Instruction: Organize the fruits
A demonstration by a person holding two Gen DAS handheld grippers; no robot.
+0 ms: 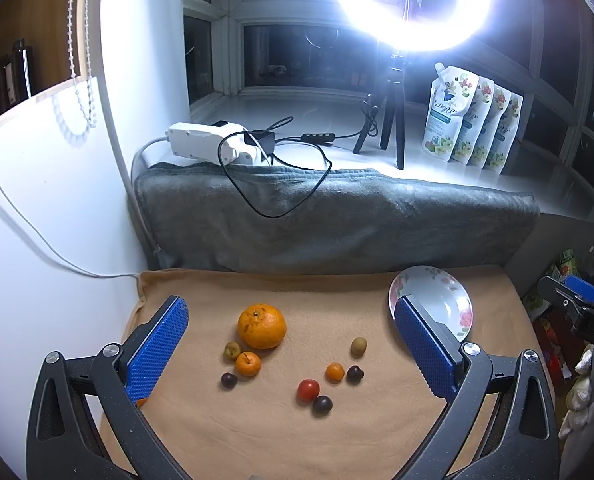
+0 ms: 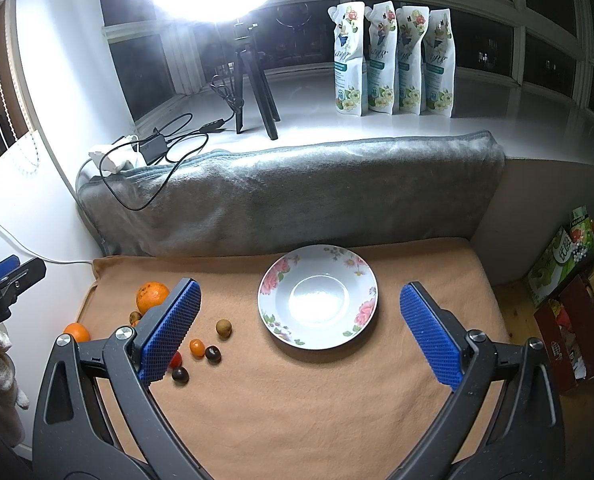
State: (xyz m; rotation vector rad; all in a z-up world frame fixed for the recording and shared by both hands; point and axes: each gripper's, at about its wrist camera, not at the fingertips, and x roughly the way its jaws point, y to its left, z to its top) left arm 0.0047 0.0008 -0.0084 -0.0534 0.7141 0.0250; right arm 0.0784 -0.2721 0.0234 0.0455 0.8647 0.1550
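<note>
Fruit (image 1: 262,326) lies scattered on the orange blanket (image 2: 297,420), left of the flowered plate (image 2: 271,286), which holds nothing; sorting looks unstarted. Left tongs (image 1: 293,354) and right tongs (image 2: 301,334) both gape wide, gripping nothing, hovering above the blanket.

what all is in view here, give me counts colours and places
large orange: 1, orange, left on the peach cloth
small oranges: 3 or more, orange, scattered near it
small dark round fruits: 3, dark purple, front of the cluster
small red fruit: 1, red, mid cluster
small brownish-green fruits: 2, olive
floral white bowl: 1, empty, right of fruits
grey blanket: 1, behind cloth
ring light on tripod: 1, black stand, windowsill
floral refill pouches: 4, white, windowsill
white power strip: 1, left windowsill
left gripper: blue pads, open above fruits
right gripper: blue pads, open around bowl
</note>
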